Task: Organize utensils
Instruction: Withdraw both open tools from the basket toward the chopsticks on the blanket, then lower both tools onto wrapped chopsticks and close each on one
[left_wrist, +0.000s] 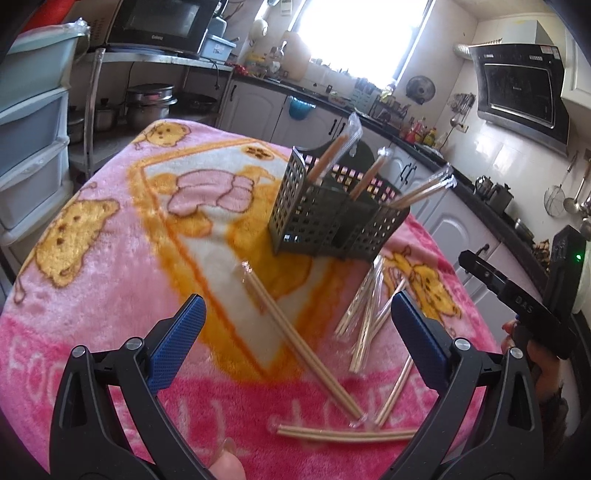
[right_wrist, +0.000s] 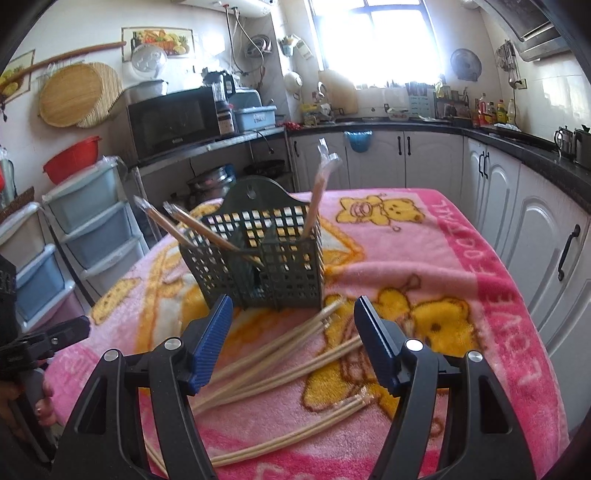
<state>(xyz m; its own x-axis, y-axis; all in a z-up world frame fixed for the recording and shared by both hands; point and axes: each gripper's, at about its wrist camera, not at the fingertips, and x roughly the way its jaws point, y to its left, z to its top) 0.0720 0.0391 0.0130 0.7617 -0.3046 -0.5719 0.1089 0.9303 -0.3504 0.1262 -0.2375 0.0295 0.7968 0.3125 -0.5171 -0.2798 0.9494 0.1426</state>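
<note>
A dark green perforated utensil caddy (left_wrist: 332, 218) stands on the pink blanket (left_wrist: 110, 258); it also shows in the right wrist view (right_wrist: 258, 266). Three wrapped chopstick pairs (left_wrist: 332, 155) lean in it. Several more wrapped pairs (left_wrist: 303, 339) lie loose on the blanket in front of it, also in the right wrist view (right_wrist: 280, 347). My left gripper (left_wrist: 297, 336) is open above one loose pair. My right gripper (right_wrist: 291, 332) is open above the loose pile, and it shows at the right edge of the left wrist view (left_wrist: 517, 295).
The table under the blanket (right_wrist: 480, 295) is ringed by white kitchen cabinets (right_wrist: 517, 206) and a dark counter. Plastic drawers (right_wrist: 74, 240) stand to the left, with a microwave (right_wrist: 173, 122) behind them.
</note>
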